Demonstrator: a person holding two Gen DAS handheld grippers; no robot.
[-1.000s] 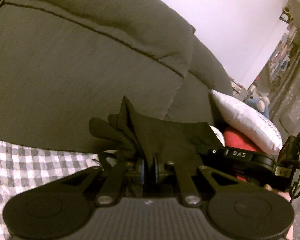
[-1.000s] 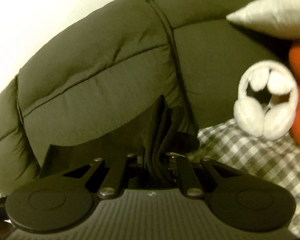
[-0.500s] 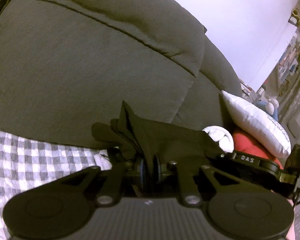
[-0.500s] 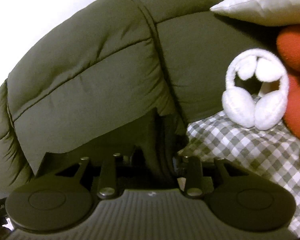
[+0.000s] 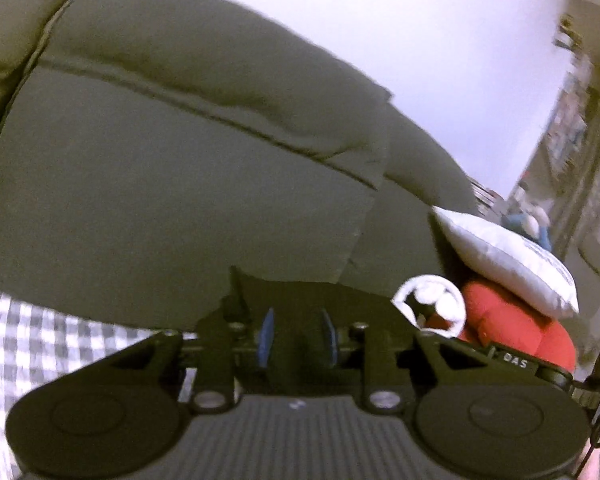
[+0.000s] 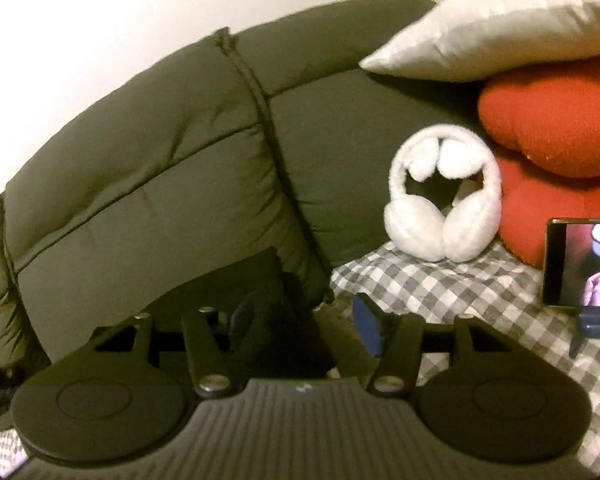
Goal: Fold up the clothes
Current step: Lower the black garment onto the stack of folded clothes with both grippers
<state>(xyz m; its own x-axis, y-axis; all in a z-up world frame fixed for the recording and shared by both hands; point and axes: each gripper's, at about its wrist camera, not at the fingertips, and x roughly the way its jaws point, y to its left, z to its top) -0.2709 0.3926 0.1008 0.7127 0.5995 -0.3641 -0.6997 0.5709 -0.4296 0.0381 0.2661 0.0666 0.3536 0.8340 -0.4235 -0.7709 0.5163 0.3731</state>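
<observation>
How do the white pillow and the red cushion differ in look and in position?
The white pillow is pale, smooth and pointed at its corner, with printed lettering; the red cushion is plain red, with rounded lobes. The white pillow lies on top; the red cushion sits under it, lower, down on the checked cloth. Both rest at the same end of the dark sofa, by the white earmuffs.

Sofa back [image 6: 148, 184]: matt olive quilted cloth, stitched seams. Earmuffs [image 6: 444, 208] at 3 o'clock: white fluffy fleece. Red cushion [image 6: 556, 128]: soft plush. Pillow [image 6: 500, 36]: smooth silvery-white fabric w/ sheen. Checked sheet [image 6: 460, 292]: woven cotton. Phone [image 6: 584, 264]: glossy screen.
</observation>
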